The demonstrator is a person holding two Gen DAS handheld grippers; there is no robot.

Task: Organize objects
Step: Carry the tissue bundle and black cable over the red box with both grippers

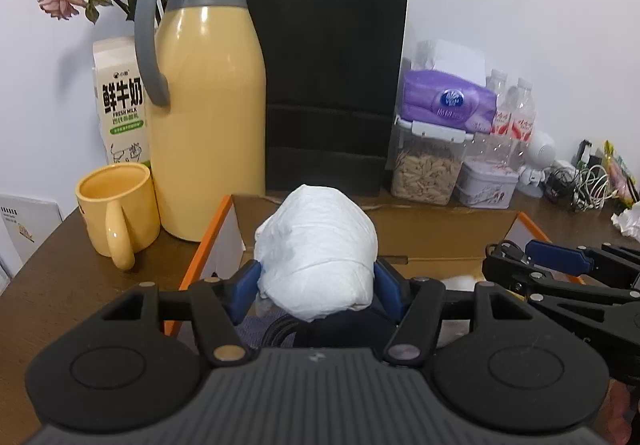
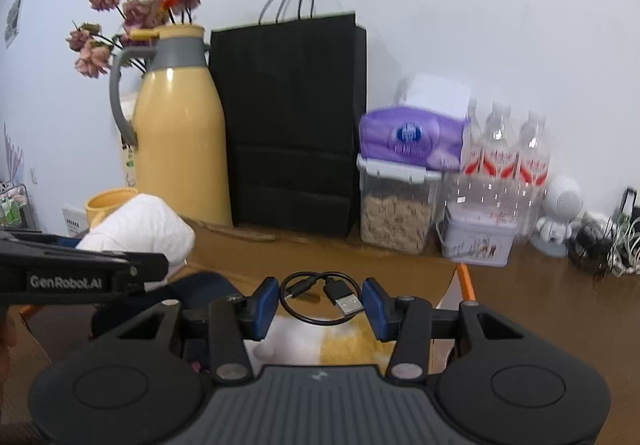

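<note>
My left gripper (image 1: 316, 283) is shut on a white, crumpled paper bundle (image 1: 320, 245), its blue pads pressing on both sides. It hangs over an open cardboard box (image 1: 424, 229) with orange edges. My right gripper (image 2: 320, 305) is shut on a coiled black USB cable (image 2: 320, 295), which sits between its blue pads above the same box (image 2: 466, 281). Inside the box I see dark fabric (image 2: 200, 285) and something white and yellow (image 2: 320, 345). In the right wrist view the white bundle (image 2: 148, 225) shows at the left. The right gripper (image 1: 516, 257) is also seen at the right edge of the left wrist view.
Along the back wall stand a milk carton (image 1: 120, 101), a yellow jug (image 1: 208, 97), a yellow mug (image 1: 116, 205), a black paper bag (image 1: 332, 77), a purple tissue pack (image 1: 448, 101) on a clear grain container (image 1: 426, 169), water bottles (image 1: 516, 117), a tin (image 1: 486, 185) and tangled cables (image 1: 588, 185).
</note>
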